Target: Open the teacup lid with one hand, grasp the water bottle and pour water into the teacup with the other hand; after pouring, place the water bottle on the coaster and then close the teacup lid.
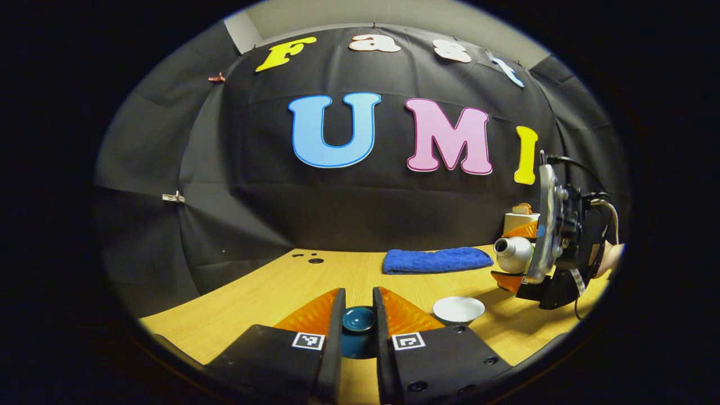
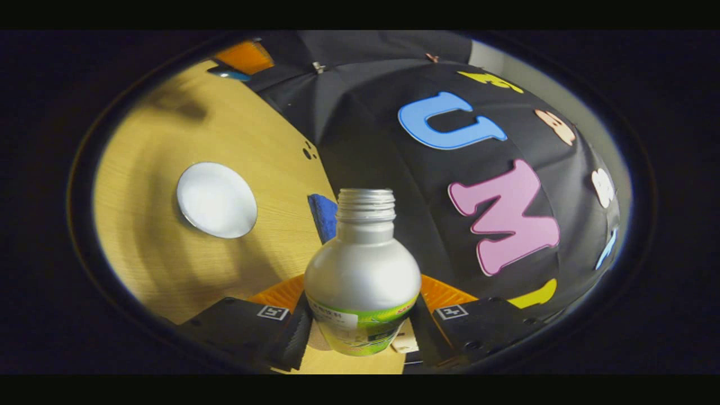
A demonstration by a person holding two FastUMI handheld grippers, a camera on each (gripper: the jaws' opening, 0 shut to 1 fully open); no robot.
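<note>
In the left gripper view, the left gripper [image 1: 358, 315] sits low over the wooden table [image 1: 270, 292]. Its two fingers pinch a dark blue teacup lid [image 1: 359, 319] by the round knob, one finger on each side. I cannot tell if the lid sits on a cup or is lifted. Just to the right of the fingers is a white teacup [image 1: 458, 309], open at the top. Farther ahead lies a blue towel [image 1: 436, 260]. Off to the right, the right gripper [image 1: 520, 253] is up in the air. It holds a silver water bottle [image 1: 513, 253] tipped on its side, with the mouth pointing left, above and to the right of the teacup.

In the right gripper view, the right gripper [image 2: 363, 323] squeezes the water bottle [image 2: 363, 275] between its two fingers. The bottle has no cap on. The white teacup [image 2: 216, 199] is ahead and to the left of the bottle mouth, well apart. A bit of the blue towel [image 2: 323, 214] peeks out beside the bottle neck.
</note>
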